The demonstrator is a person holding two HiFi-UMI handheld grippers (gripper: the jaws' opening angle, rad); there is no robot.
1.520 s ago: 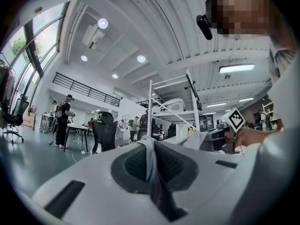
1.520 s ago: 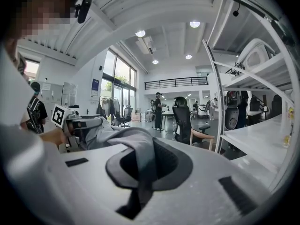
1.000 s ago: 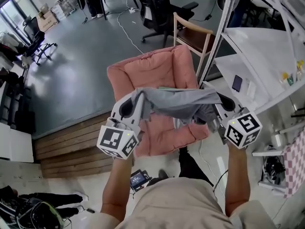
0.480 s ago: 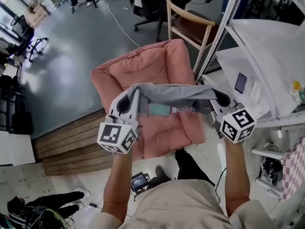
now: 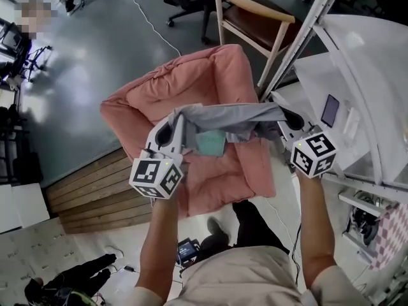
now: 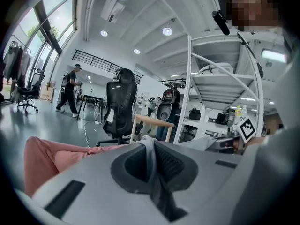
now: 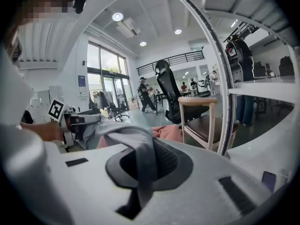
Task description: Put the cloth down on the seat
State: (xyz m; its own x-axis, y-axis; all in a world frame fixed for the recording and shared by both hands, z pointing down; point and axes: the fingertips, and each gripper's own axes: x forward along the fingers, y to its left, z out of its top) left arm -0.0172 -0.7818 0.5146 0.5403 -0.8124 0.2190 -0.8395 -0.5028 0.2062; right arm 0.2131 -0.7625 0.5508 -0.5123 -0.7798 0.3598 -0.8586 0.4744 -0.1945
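Cloth (image 5: 236,117) hangs stretched between left hand-held gripper (image 5: 173,127) and right hand-held gripper (image 5: 288,121), each clamped on a corner, over pink seat (image 5: 204,69) below them. Carry step, likely; next calls for lowering, then opening both

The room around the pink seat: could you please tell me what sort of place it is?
Probably an open-plan office or lab workspace: a black office chair, white metal shelving, and tall windows over a polished grey floor.
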